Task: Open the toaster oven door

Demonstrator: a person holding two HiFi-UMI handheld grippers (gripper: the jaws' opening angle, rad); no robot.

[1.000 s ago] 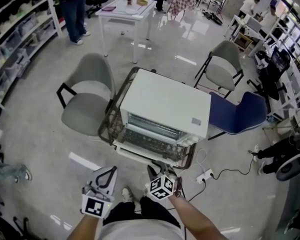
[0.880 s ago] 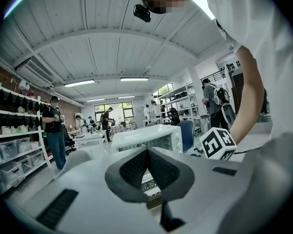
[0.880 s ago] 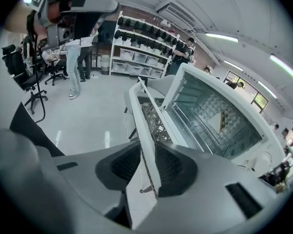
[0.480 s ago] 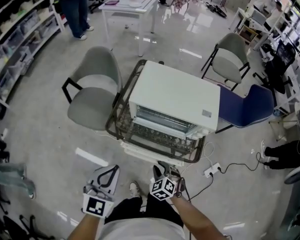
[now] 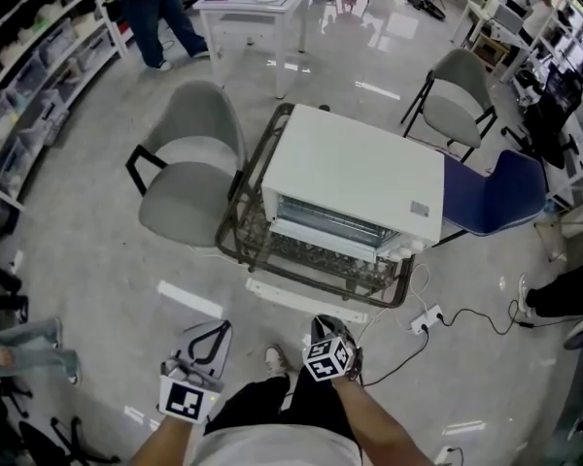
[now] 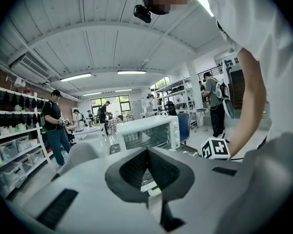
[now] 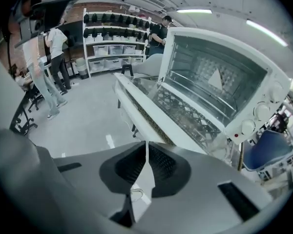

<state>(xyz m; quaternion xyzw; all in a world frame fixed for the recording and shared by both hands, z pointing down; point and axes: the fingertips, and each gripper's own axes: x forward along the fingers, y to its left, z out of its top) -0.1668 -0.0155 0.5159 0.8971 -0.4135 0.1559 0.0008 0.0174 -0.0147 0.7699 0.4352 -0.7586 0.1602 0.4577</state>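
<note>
**Setting.** Large workshop room with a glossy grey floor [image 5: 87, 250]. A grey shell chair [image 5: 185, 178] stands to the left of the toaster oven and a blue chair [image 5: 496, 197] to its right. A white power strip [image 5: 428, 318] lies on the floor near the oven's front right corner.

**Item.** Toaster oven [image 5: 355, 178]: a white, boxy metal case with round knobs down its right side. It sits on a low tabletop with a dark metal frame [image 5: 235, 223], ahead of the person.

**Door** [image 7: 166, 106]. White frame around a glass pane. It is dropped forward to about level, and the wire rack and bright metal cavity behind it are exposed.

**Task status.** Judged done, since the door is fully down. Nothing appears left except to draw the tools clear.

**Right hand-held gripper** [image 5: 323, 322]. Grey moulded body with ribbed dark pads. It is just in front of the door's outer edge and apart from it. Its jaws have just been closing and now meet at the tips with nothing between them.

**Left hand-held gripper** [image 5: 214, 330]. Same build, further left of the oven and well clear of it. Its jaws are pressed together at the tips and hold nothing.
</note>
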